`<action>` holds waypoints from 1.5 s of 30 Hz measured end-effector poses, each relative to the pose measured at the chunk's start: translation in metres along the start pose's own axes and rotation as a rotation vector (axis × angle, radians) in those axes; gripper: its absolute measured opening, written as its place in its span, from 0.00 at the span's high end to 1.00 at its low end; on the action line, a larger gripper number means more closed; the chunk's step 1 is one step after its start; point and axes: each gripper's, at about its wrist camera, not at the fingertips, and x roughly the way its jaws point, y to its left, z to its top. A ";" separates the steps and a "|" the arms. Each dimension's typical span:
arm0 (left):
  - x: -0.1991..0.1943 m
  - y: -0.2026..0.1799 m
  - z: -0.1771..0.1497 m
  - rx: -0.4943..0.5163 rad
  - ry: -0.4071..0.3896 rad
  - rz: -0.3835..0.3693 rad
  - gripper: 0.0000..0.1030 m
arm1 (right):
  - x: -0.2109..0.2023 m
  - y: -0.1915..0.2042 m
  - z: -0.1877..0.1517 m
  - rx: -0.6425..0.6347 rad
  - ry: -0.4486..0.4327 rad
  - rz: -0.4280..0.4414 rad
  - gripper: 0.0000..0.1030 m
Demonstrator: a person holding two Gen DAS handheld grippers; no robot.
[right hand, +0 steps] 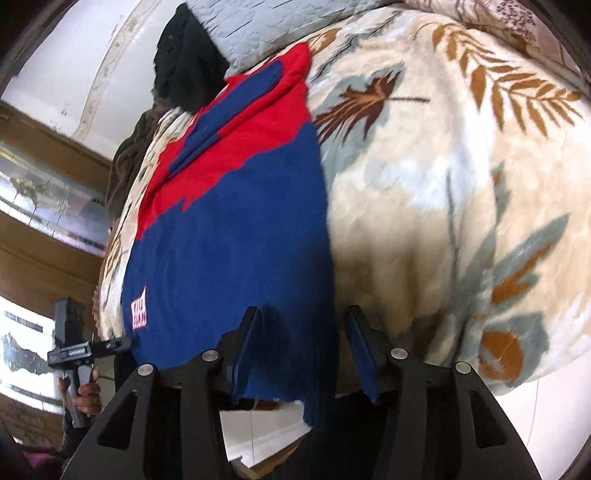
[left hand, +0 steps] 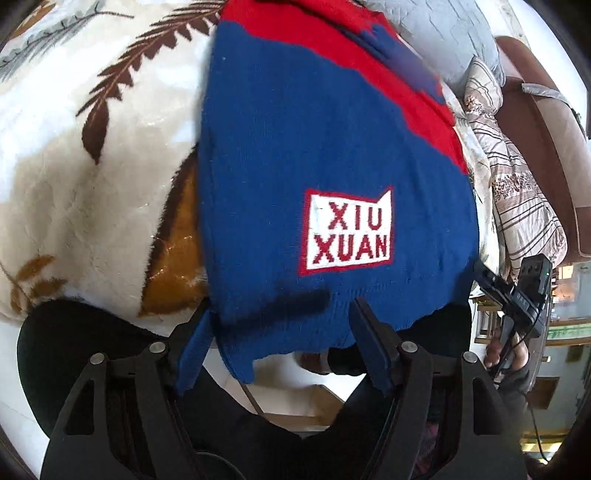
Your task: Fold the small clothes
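Observation:
A knitted sweater (left hand: 314, 140), blue with a red top and a white "XIU XUAN" patch (left hand: 347, 230), lies flat on the bed with its hem hanging over the near edge. In the left wrist view my left gripper (left hand: 282, 312) stands wide open, one hem corner lying loose between its fingers. In the right wrist view the sweater (right hand: 236, 240) runs away from me, and my right gripper (right hand: 304, 314) is open around the other hem corner, with a gap beside the right pad. Each view shows the other gripper at the hem's far end: right gripper (left hand: 484, 273), left gripper (right hand: 122, 343).
A cream fleece blanket (left hand: 92, 166) (right hand: 443, 184) with brown leaves covers the bed. A grey quilted pillow (right hand: 240, 29) and a black garment (right hand: 184, 62) lie beyond the sweater. A striped floral quilt (left hand: 517, 184) and a brown frame (left hand: 535, 110) lie at the side. A hand (right hand: 85, 395) holds the left gripper.

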 end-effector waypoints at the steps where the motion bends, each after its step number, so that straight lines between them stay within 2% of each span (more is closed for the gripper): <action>1: 0.001 -0.002 0.000 0.002 0.000 -0.004 0.28 | 0.002 0.001 -0.003 -0.008 0.020 0.021 0.51; 6: 0.005 0.000 -0.001 -0.005 -0.004 -0.013 0.28 | 0.017 0.007 -0.022 -0.054 0.117 0.071 0.52; 8: 0.003 0.003 -0.003 -0.010 -0.006 -0.010 0.29 | 0.018 0.009 -0.025 -0.067 0.108 0.077 0.53; 9: 0.002 0.005 -0.004 -0.014 -0.007 -0.013 0.35 | 0.018 0.009 -0.025 -0.065 0.103 0.077 0.59; 10: 0.002 0.005 -0.005 -0.014 -0.002 -0.022 0.55 | 0.018 0.009 -0.025 -0.063 0.100 0.079 0.79; 11: 0.004 0.003 -0.006 -0.005 0.017 -0.041 0.71 | 0.018 0.009 -0.025 -0.072 0.103 0.086 0.94; 12: 0.006 0.003 -0.006 -0.005 0.037 -0.060 0.94 | 0.018 0.010 -0.025 -0.083 0.107 0.090 0.95; 13: 0.007 0.003 -0.007 -0.016 0.054 -0.090 0.94 | 0.017 0.012 -0.025 -0.093 0.103 0.097 0.95; 16: 0.000 0.002 -0.006 -0.012 0.033 -0.127 0.94 | 0.009 0.022 -0.025 -0.110 0.070 0.147 0.95; 20: -0.023 0.001 0.001 -0.029 -0.019 -0.272 0.94 | -0.003 0.033 -0.017 -0.098 0.007 0.223 0.95; 27: -0.048 0.006 0.024 -0.045 -0.114 -0.374 0.94 | -0.015 0.045 0.000 -0.090 -0.069 0.293 0.95; 34: -0.056 0.014 0.060 -0.096 -0.182 -0.391 0.94 | -0.026 0.053 0.033 -0.072 -0.168 0.335 0.96; 39: -0.063 0.015 0.090 -0.107 -0.251 -0.365 0.94 | -0.028 0.058 0.064 -0.059 -0.241 0.362 0.96; 45: -0.065 0.022 0.131 -0.183 -0.350 -0.339 0.94 | -0.016 0.061 0.103 0.002 -0.322 0.403 0.96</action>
